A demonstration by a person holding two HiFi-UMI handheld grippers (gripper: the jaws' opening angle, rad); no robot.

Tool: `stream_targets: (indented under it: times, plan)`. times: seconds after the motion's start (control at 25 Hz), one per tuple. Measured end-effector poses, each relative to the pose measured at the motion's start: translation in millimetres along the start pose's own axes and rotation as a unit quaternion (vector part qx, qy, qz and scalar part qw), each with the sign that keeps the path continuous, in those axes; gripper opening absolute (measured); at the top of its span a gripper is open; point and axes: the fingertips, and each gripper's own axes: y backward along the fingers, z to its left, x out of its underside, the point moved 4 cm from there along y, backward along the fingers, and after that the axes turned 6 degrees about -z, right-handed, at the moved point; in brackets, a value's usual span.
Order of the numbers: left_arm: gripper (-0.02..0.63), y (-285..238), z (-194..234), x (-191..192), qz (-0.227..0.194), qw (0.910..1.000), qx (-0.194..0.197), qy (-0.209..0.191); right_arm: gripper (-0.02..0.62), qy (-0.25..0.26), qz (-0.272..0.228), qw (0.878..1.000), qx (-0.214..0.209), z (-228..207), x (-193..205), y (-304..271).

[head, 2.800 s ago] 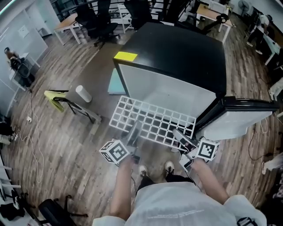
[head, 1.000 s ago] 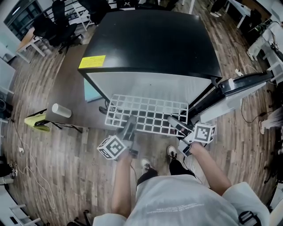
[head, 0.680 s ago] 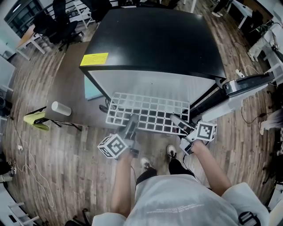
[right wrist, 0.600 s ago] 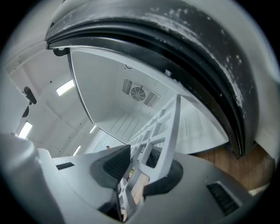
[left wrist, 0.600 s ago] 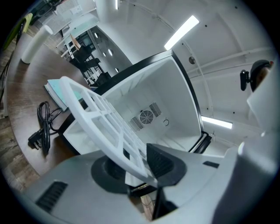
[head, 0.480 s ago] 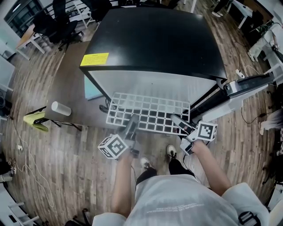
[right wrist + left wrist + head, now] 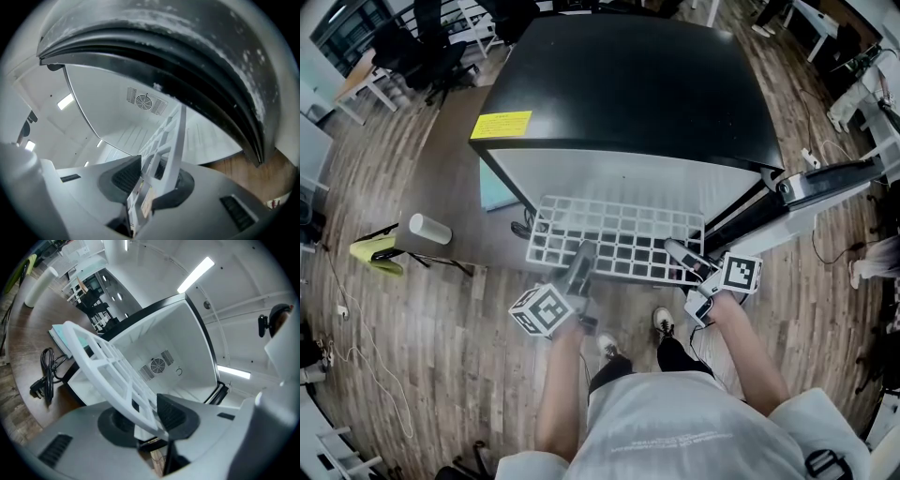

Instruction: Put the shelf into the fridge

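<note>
A white plastic grid shelf [image 7: 619, 239] is held off the floor in front of a black-topped fridge [image 7: 628, 84] with a white interior. The shelf's far edge is at the fridge's open front and the rest juts out toward the person. The left gripper [image 7: 581, 255] is clamped on the near edge of the shelf, left of its middle, with a rib of the grid pinched between its two dark pads. The right gripper [image 7: 675, 251] has the near right corner of the shelf between its jaws; those jaws are closing, and both pads already sit against the plastic. The fridge door [image 7: 825, 183] stands open at the right, and its black rubber seal [image 7: 187, 70] arches over the right gripper view. A round fan vent [image 7: 159, 365] shows on the white back wall of the fridge. A yellow label [image 7: 500, 125] lies on the left near corner of the fridge top. On the wooden floor [image 7: 441, 356] to the left lie a white cylinder [image 7: 429, 229] and, just beside the fridge, a coiled black cable [image 7: 44, 380].
</note>
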Motion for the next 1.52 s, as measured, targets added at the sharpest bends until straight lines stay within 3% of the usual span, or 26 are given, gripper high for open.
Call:
stream_targets:
  times: [0.44,0.72,0.88,1.04,1.16,1.52]
  plan:
    - [0.110,-5.2,-1.4,1.3,-0.004,1.0000,-0.005,0.003,0.112,0.032,0.008,0.999,-0.012,2.0,-6.4,-4.5]
    - [0.112,-1.7,0.3,4.5,0.011,0.9998,-0.012,0.007,0.155,0.006,-0.001,1.000,-0.003,2.7,21.5,20.2]
    - [0.112,2.1,2.1,6.7,0.022,0.9997,-0.012,0.007,0.158,-0.019,-0.032,0.999,0.015,4.9,39.0,37.5]
    - [0.112,3.7,3.2,9.6,0.039,0.9992,-0.008,0.008,0.155,-0.046,-0.048,0.996,0.063,-1.5,51.5,40.6]
    - [0.112,3.7,-0.2,9.6,0.053,0.9985,0.005,0.012,0.072,-0.064,-0.056,0.993,0.088,7.9,53.9,28.4]
    - [0.106,-0.4,-5.5,7.2,0.067,0.9975,0.021,0.012,0.074,-0.070,-0.073,0.990,0.101,14.3,40.5,23.8]
